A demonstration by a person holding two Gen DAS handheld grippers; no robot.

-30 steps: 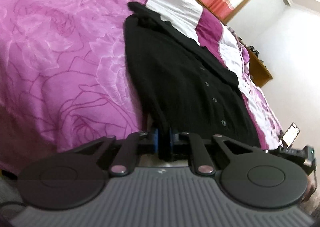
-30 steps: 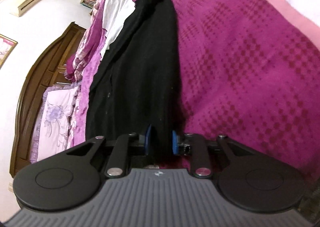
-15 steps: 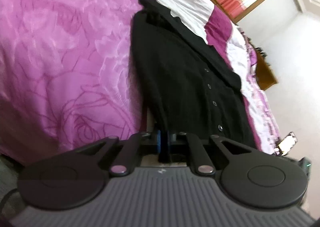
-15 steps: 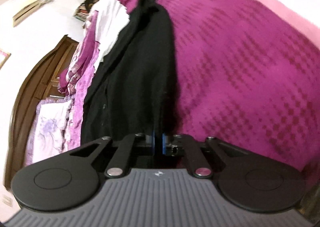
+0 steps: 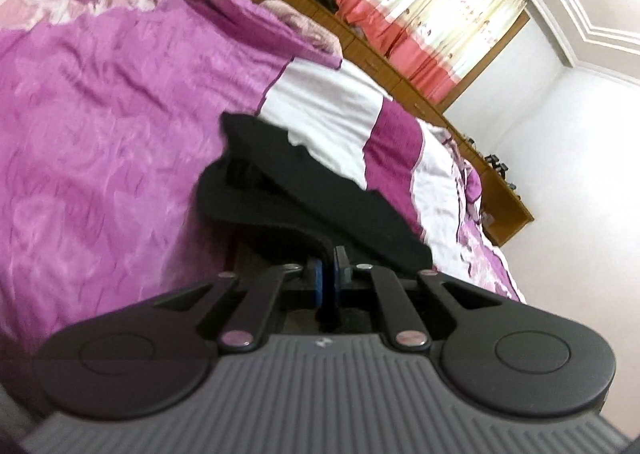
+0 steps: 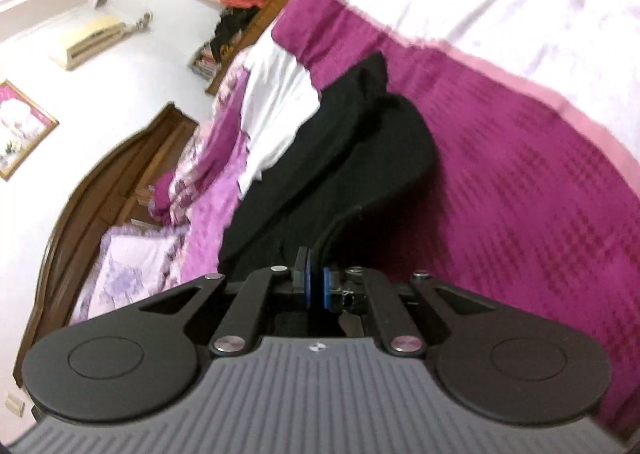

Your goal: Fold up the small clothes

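The near hem of the black buttoned cardigan (image 5: 280,194) is pinched tight in the left gripper (image 5: 327,274), blue pads clamped on the fabric. Same edge is nipped by the right gripper (image 6: 316,286), fully closed. Ahead of both, the cardigan is draped on the magenta bedspread (image 5: 100,134), hem seemingly raised, though it's blurry.

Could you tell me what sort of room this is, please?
Most likely a bedroom: a bed with purple covers, its wooden headboard, and a curtained window.
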